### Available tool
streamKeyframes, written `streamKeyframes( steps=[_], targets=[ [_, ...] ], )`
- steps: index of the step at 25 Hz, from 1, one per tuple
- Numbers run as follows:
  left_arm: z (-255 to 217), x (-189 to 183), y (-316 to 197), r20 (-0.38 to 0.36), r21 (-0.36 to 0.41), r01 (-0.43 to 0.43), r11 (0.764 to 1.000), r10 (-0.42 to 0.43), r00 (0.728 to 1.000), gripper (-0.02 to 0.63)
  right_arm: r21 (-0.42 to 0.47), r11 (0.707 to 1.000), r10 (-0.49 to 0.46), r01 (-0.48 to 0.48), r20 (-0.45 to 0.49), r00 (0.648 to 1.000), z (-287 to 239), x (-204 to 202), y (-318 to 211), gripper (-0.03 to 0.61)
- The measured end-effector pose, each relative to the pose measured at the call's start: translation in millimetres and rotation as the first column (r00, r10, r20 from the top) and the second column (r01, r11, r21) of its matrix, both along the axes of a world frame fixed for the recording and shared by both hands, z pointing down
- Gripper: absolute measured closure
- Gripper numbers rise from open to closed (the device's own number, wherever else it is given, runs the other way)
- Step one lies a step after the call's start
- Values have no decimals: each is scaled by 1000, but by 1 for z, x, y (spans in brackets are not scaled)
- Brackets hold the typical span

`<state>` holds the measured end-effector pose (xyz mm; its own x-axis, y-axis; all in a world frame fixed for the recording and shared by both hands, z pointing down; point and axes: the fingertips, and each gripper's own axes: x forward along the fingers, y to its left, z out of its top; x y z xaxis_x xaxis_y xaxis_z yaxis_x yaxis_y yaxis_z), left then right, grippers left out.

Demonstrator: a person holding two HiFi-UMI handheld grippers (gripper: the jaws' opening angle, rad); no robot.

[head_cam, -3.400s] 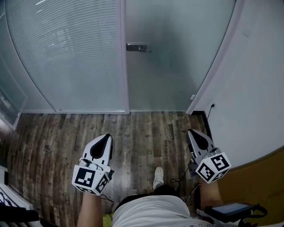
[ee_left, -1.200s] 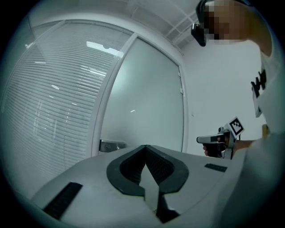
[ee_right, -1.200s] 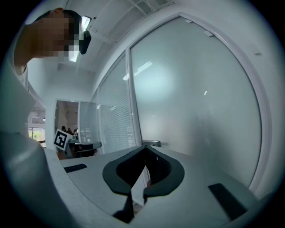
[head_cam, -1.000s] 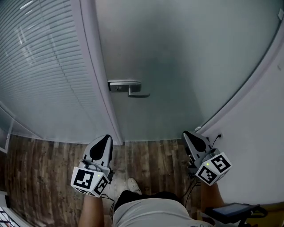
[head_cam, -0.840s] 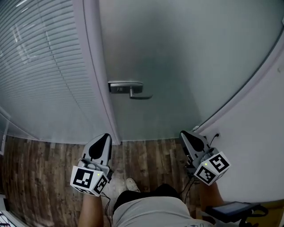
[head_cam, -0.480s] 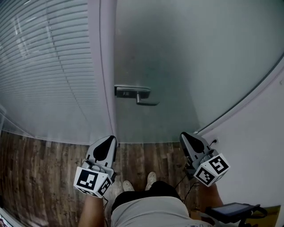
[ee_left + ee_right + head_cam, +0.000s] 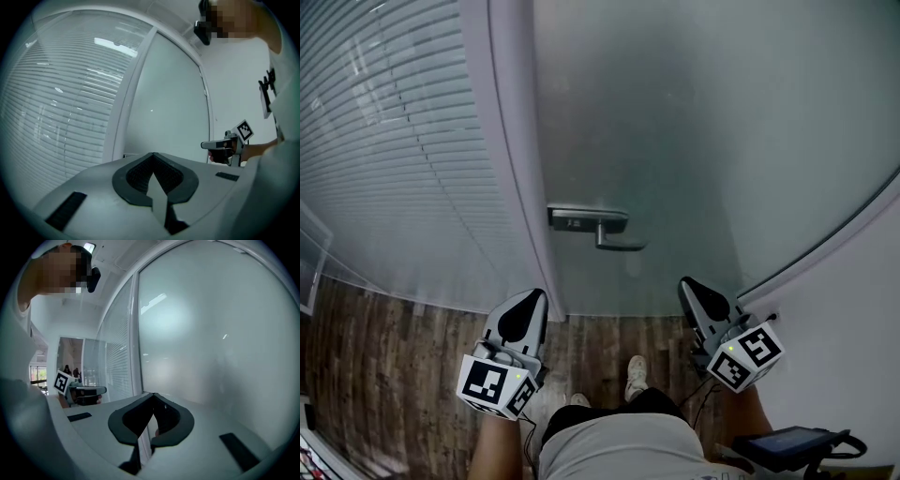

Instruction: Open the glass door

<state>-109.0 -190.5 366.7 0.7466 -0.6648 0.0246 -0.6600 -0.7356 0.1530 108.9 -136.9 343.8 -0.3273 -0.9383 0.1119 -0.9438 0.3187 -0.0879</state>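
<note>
The frosted glass door (image 7: pixel 703 141) fills the head view ahead of me. Its metal lever handle (image 7: pixel 598 226) sits near the door's left edge, beside the white frame post (image 7: pixel 517 187). My left gripper (image 7: pixel 533 294) is shut and empty, low and left of the handle, pointing at the post's foot. My right gripper (image 7: pixel 686 282) is also shut and empty, below and to the right of the lever's tip, apart from it. In the left gripper view the shut jaws (image 7: pixel 153 154) face the door. The right gripper view shows shut jaws (image 7: pixel 152 394) before the glass (image 7: pixel 211 333).
A glass panel with blinds (image 7: pixel 384 141) stands left of the post. A white wall (image 7: pixel 862 309) closes the right side, with a socket and cable (image 7: pixel 768 319) low down. Dark wood floor (image 7: pixel 394 347) lies below, with the person's shoe (image 7: pixel 636 373) on it.
The door and handle have come nearer; the handle now sits lower in the head view. Both grippers have moved forward toward the door and stay shut.
</note>
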Motion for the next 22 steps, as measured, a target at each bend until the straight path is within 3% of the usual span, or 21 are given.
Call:
streamKeyframes(
  steps=[8,12,15,22],
  targets=[
    [-13,56,-31,36,12,74,997,-74,997,614,37,994,-107,106,35,994,-5,53,-46,577],
    [-10,81,-50,12,-19,114,993,-114,993,614,11,983,-183,183,-5,983,11,73,-76,577],
    [-16,98,-46,38,-18,150,989,-149,988,614,-12,972,-236,236,-3,972,19,88,-83,577],
    [-19,63,-51,45,-25,178,984,-177,983,614,-47,949,-312,311,-5,950,27,37,-95,576]
  ],
)
